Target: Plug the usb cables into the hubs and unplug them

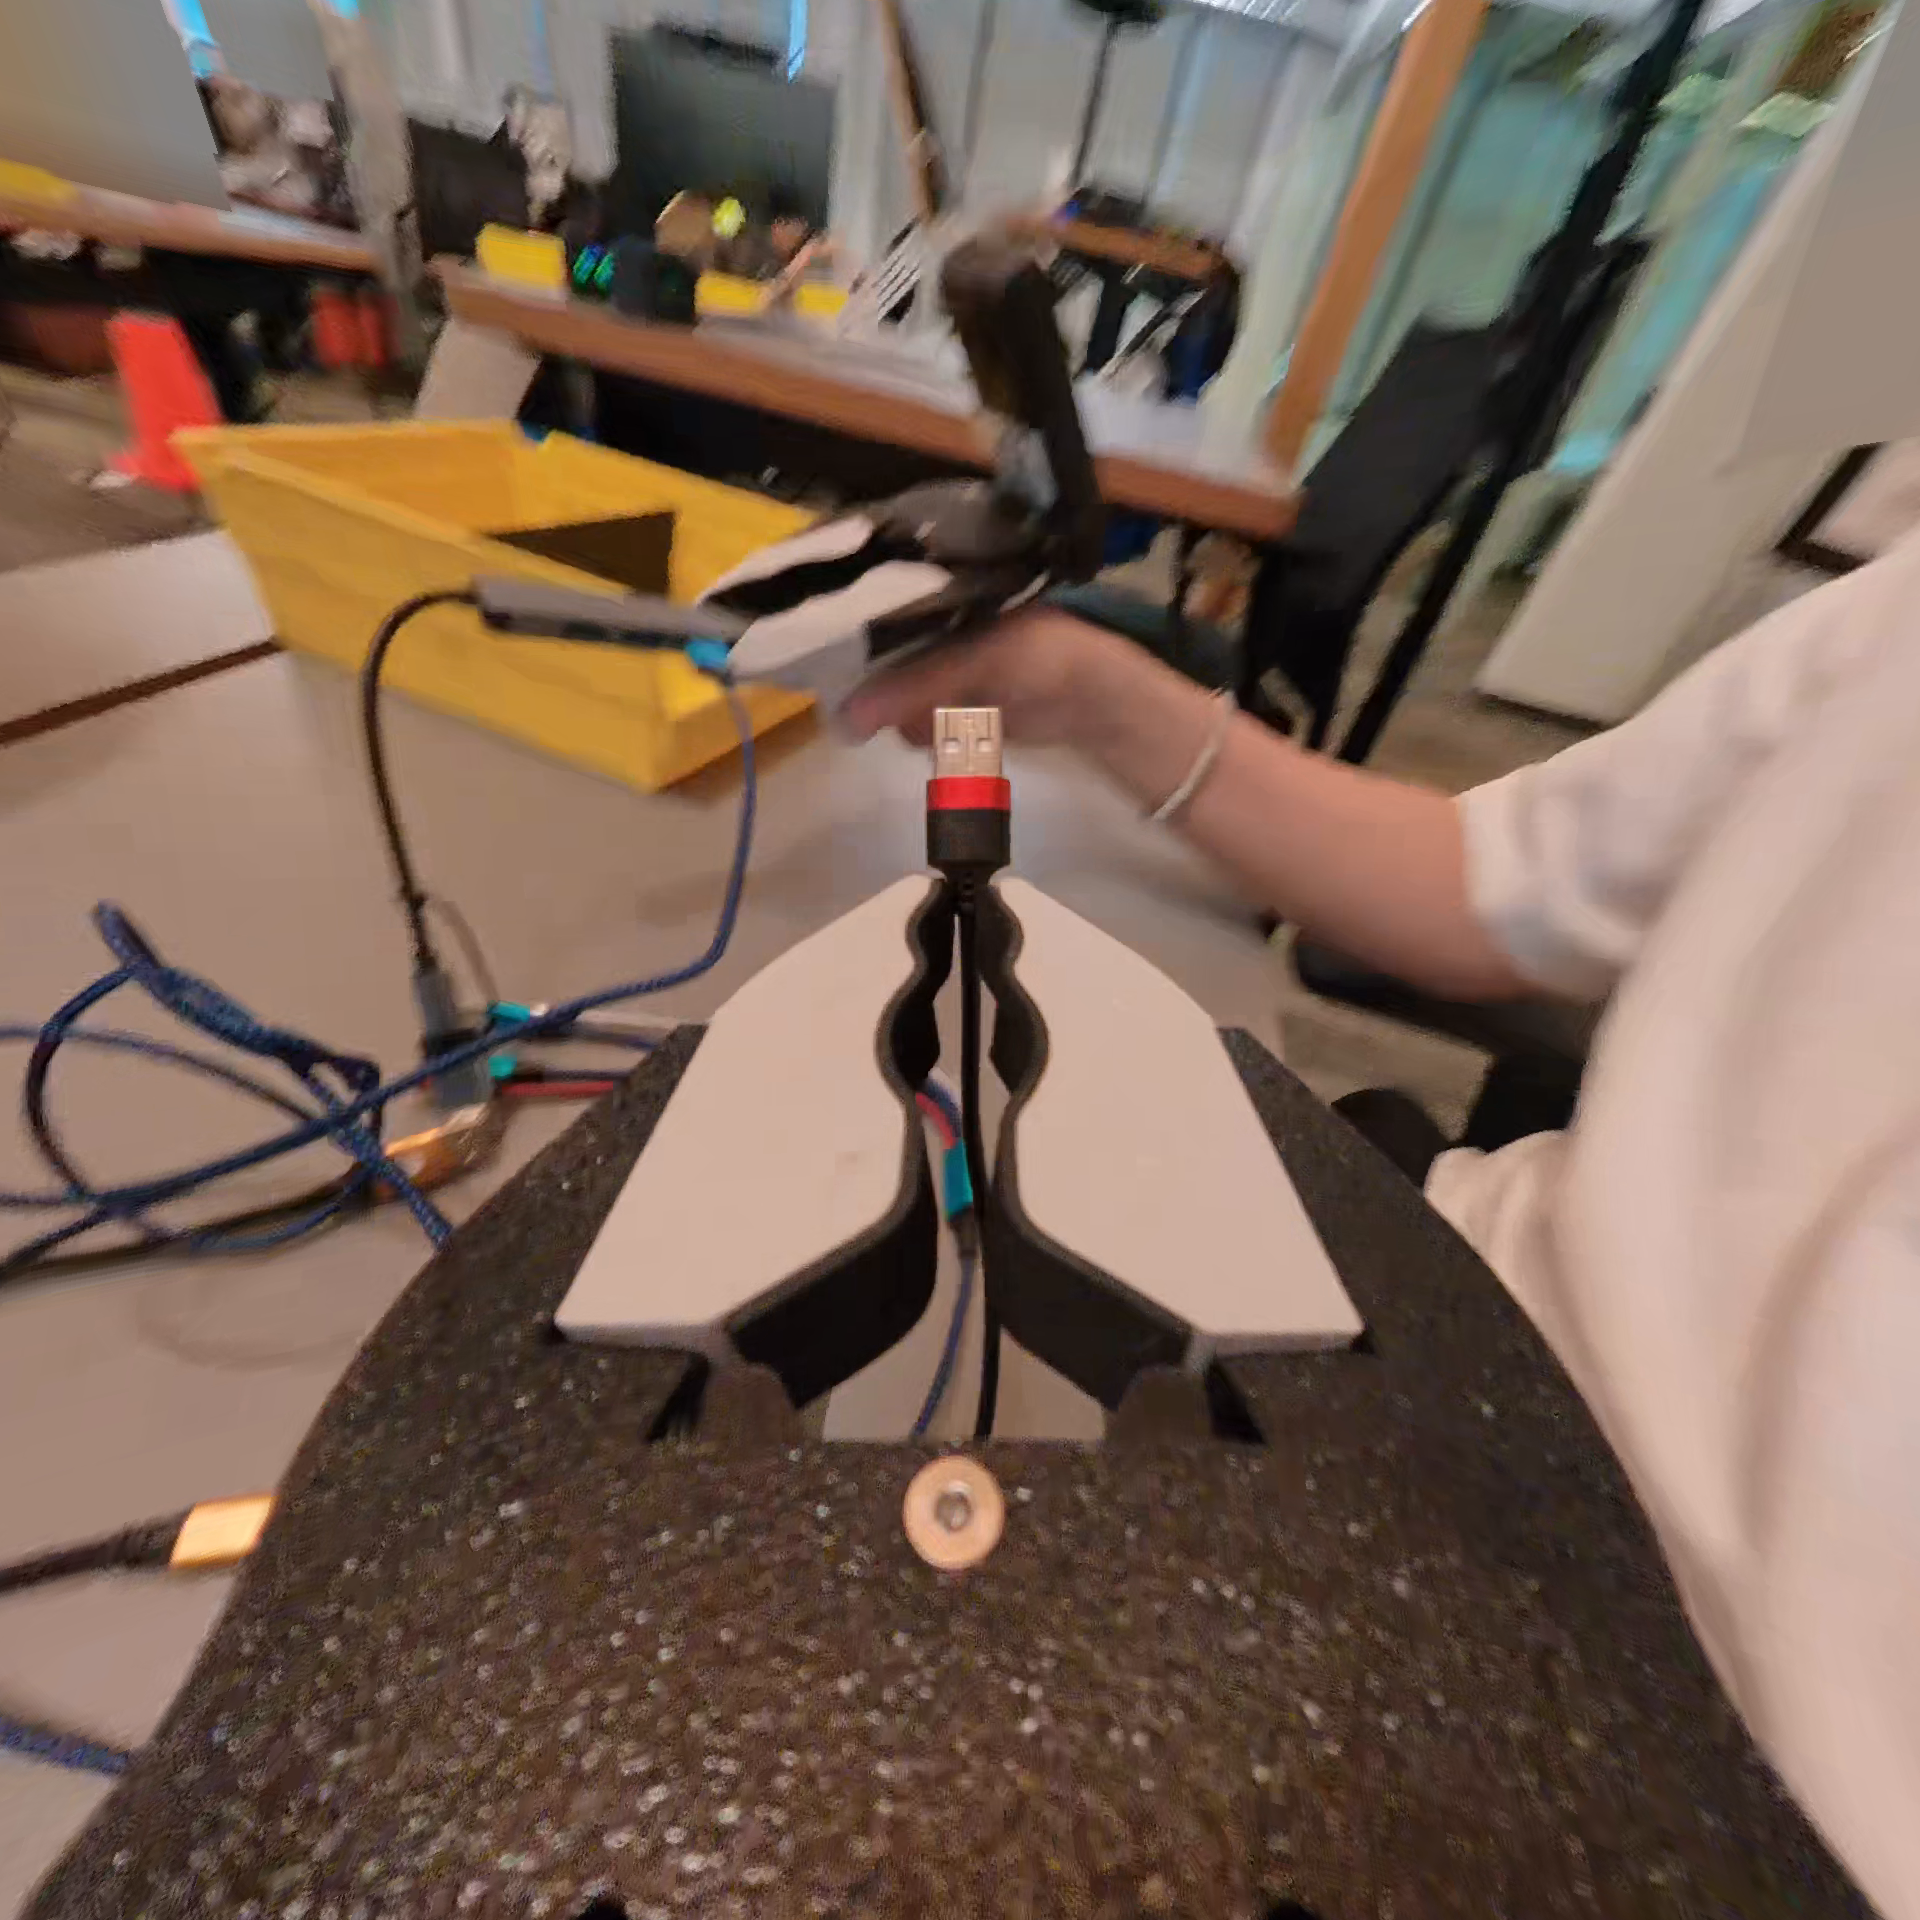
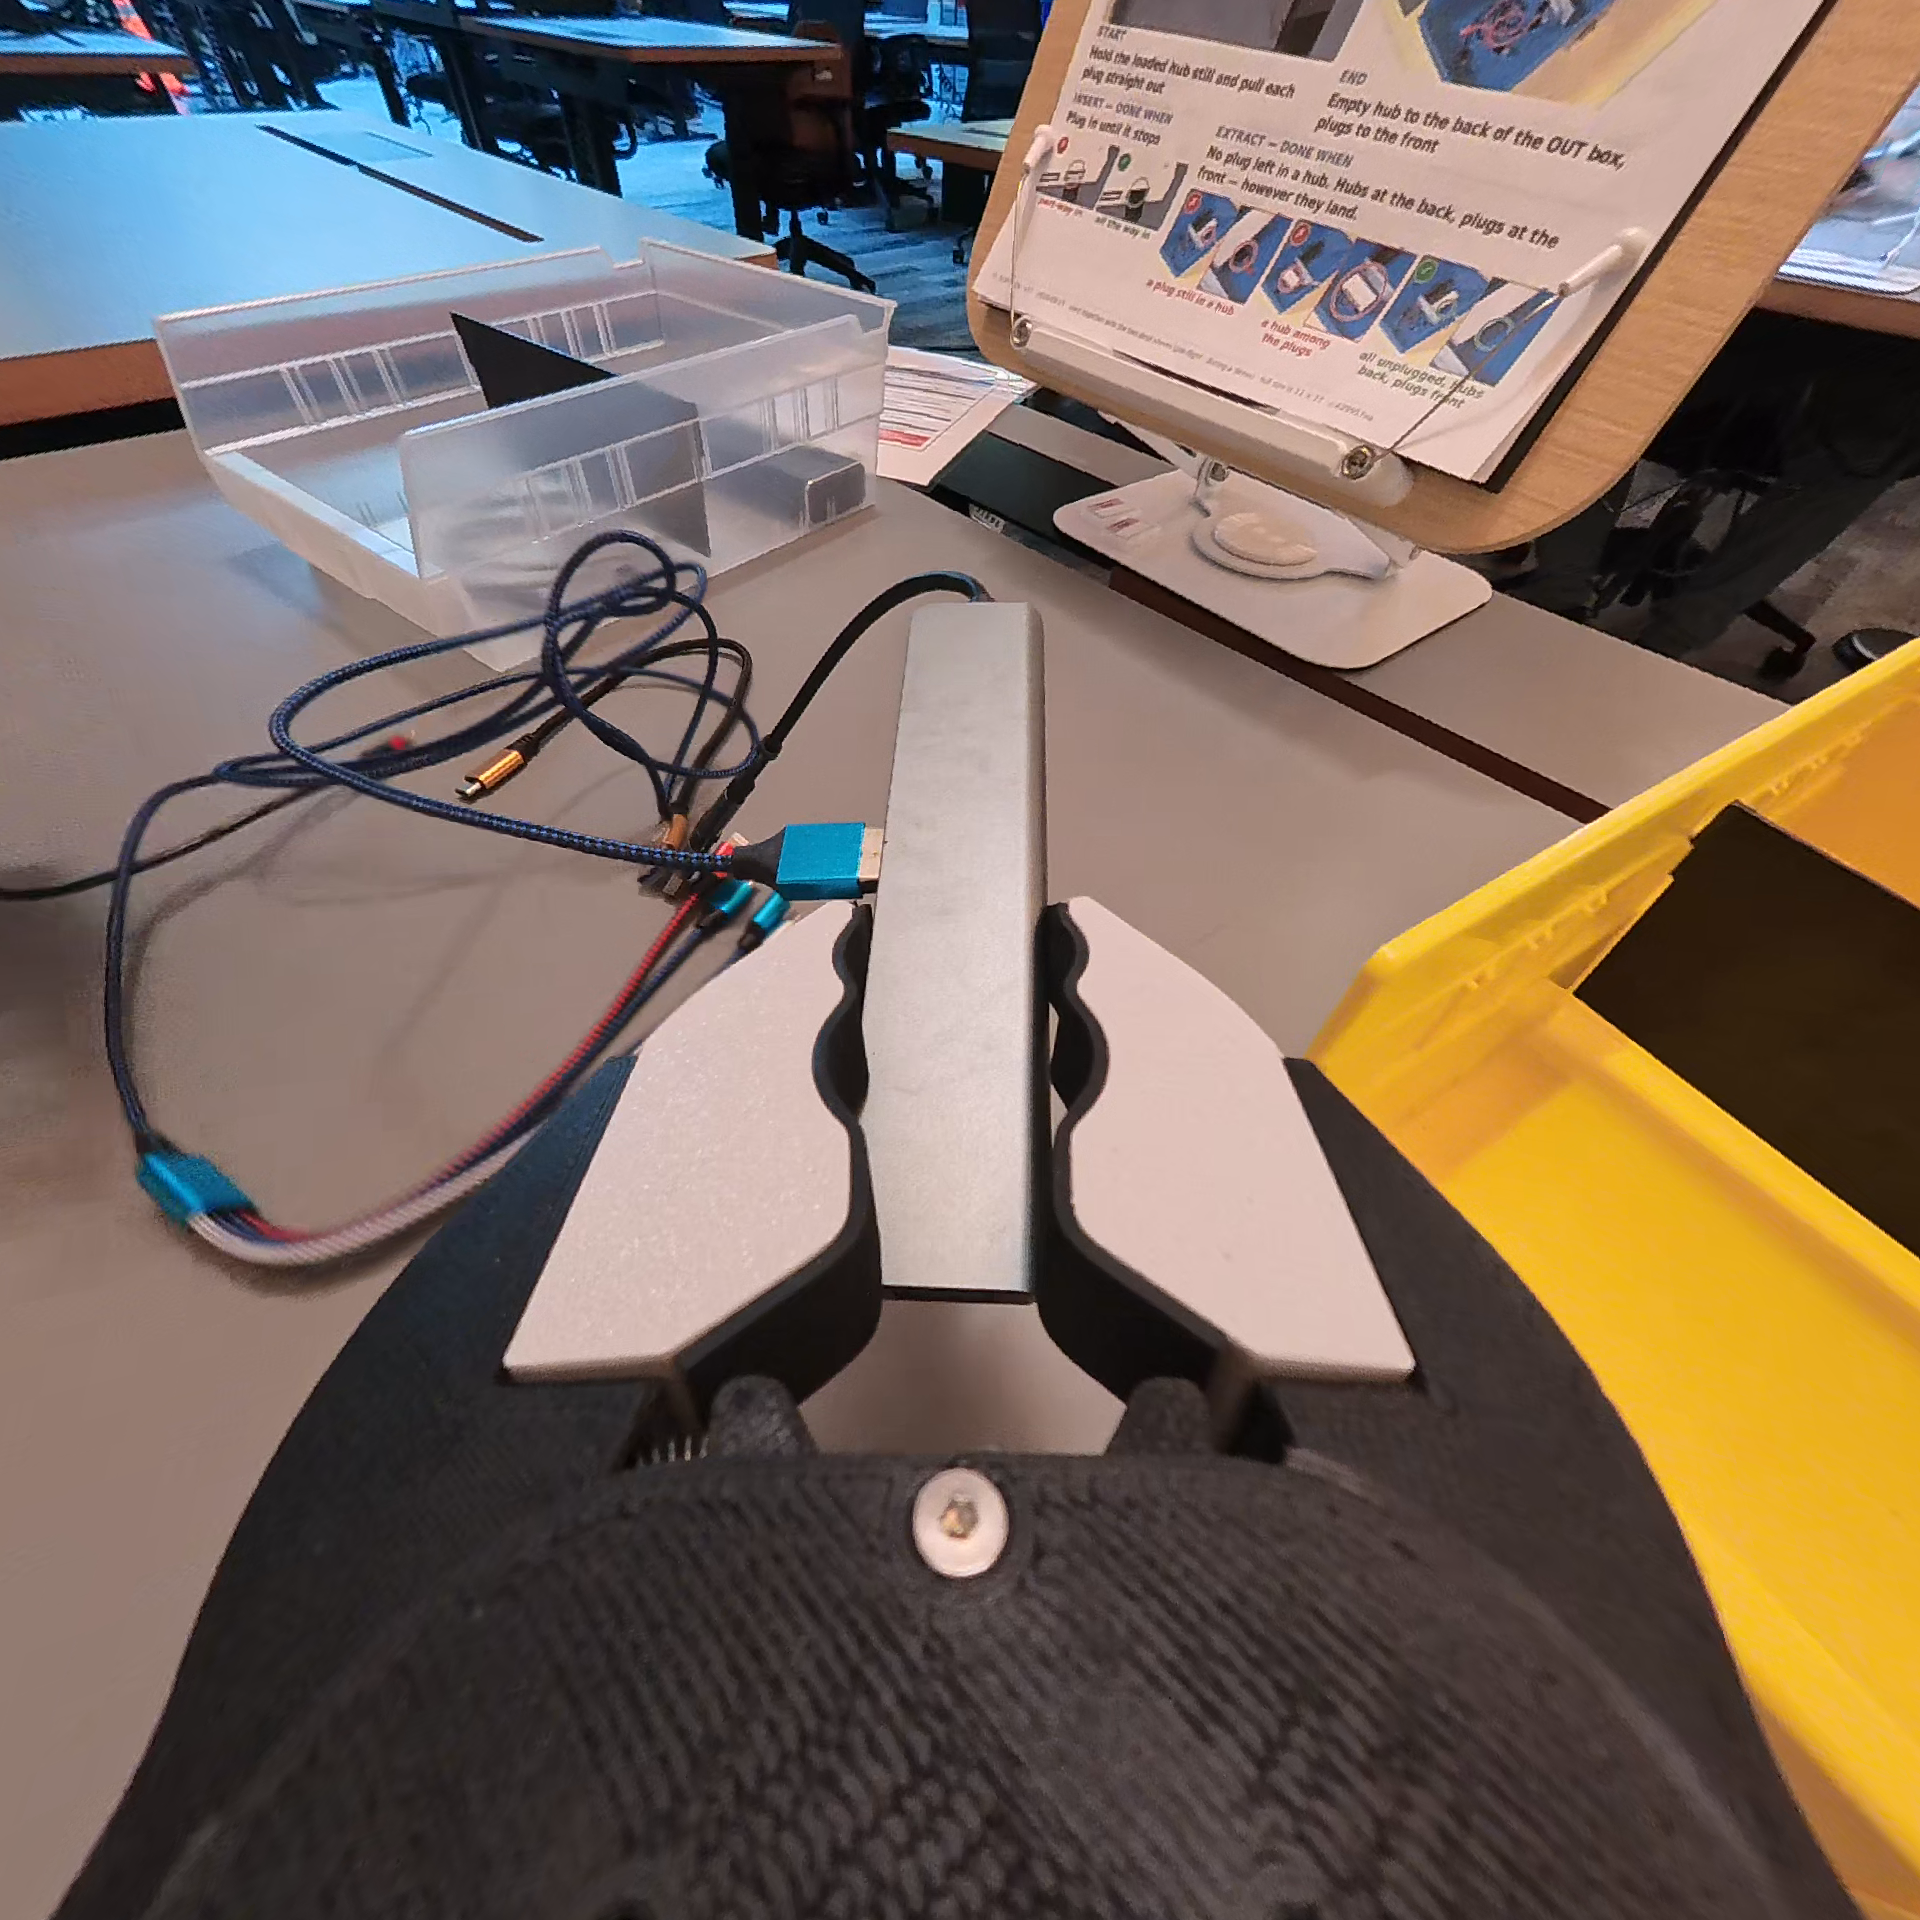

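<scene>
Above the surface (image 2: 312,997), we pinch the red-collared USB plug (image 1: 967,790) in the left gripper (image 1: 964,894) and the grey hub (image 2: 961,935) in the right gripper (image 2: 961,914).
Held by its cable, the plug may tilt and miss a port beside the blue plug (image 2: 821,860).

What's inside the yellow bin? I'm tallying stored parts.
Inside the yellow plastic bin only a black divider panel shows; the floor behind it and the near wall is hidden.

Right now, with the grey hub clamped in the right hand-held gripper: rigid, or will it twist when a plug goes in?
The grey hub looks like a stiff metal bar, so probably no flex. Most of its length sticks out past the right hand-held gripper, so side pushes may pivot it. Its smooth faces might slip.
</scene>
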